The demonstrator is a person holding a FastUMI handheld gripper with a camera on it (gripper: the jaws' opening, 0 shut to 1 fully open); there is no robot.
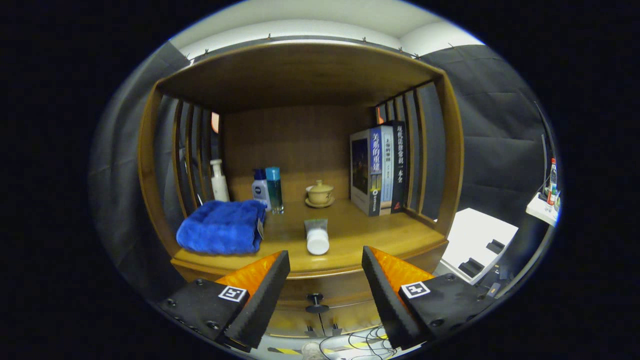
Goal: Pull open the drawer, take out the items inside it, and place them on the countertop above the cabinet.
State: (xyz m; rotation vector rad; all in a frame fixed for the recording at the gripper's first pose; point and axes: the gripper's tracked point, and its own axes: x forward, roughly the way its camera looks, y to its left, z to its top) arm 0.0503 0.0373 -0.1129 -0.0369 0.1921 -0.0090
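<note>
While the hand-held gripper (pixel 325 295) gapes empty, drawer knob (pixel 316 301) between fingers, drawer closed.

The cabinet (pixel 300 75) and its counter (pixel 370 232) are warm, smooth wood with a soft sheen. A folded towel (pixel 220 227) looks like plush, fuzzy cloth. The tube (pixel 317 236) lying near it seems matt plastic. The books (pixel 380 170) have glossy paper covers. The small lidded cup (pixel 320 192) looks like glazed ceramic.

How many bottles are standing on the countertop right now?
3: a white pump bottle at the back left behind the blue towel, and two side by side, and, right of it. The towel may hide more.
</note>
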